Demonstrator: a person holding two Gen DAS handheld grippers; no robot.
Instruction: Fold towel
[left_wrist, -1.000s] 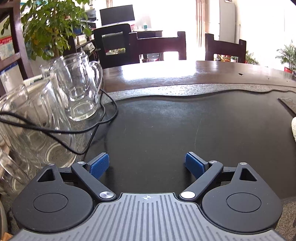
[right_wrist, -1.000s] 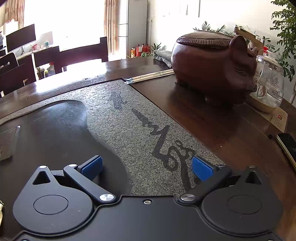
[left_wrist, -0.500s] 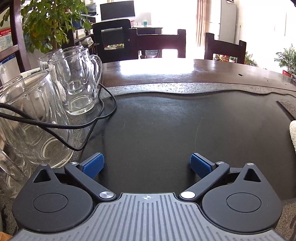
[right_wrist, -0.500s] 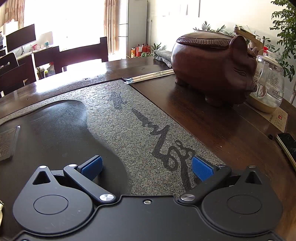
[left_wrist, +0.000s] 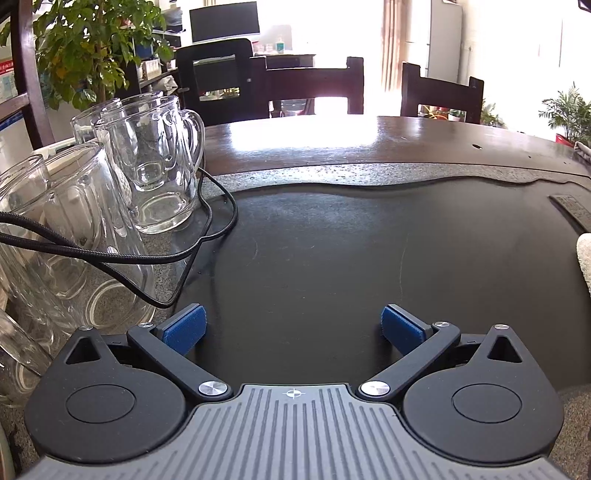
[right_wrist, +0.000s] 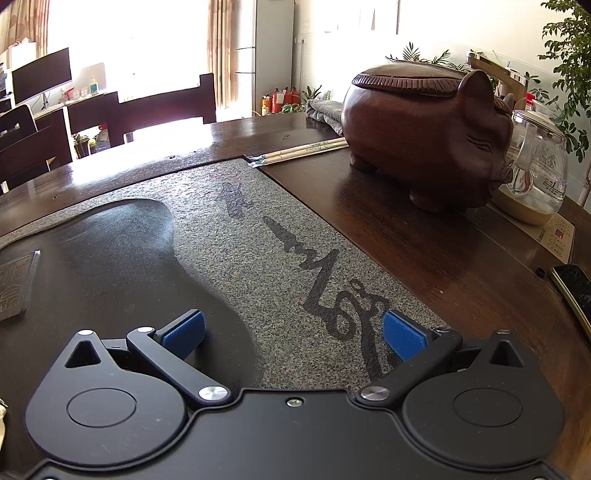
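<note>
Only a pale edge of the towel (left_wrist: 584, 258) shows at the far right of the left wrist view, lying on the black tray surface (left_wrist: 332, 258). A sliver of it (right_wrist: 2, 424) shows at the left edge of the right wrist view. My left gripper (left_wrist: 293, 326) is open and empty, low over the black surface, well left of the towel. My right gripper (right_wrist: 293, 332) is open and empty over the grey stone mat (right_wrist: 258, 240), to the right of the towel.
Several glass mugs (left_wrist: 155, 162) and a black cable (left_wrist: 147, 258) stand at the left. A wooden pig (right_wrist: 428, 125), a glass kettle (right_wrist: 535, 173), chopsticks (right_wrist: 303, 151), a phone (right_wrist: 574, 291) and a grey folded cloth (right_wrist: 325, 110) sit to the right. Chairs stand behind the table.
The left gripper has shifted slightly, so the mugs sit further left and lower in view. The right gripper has not moved.
</note>
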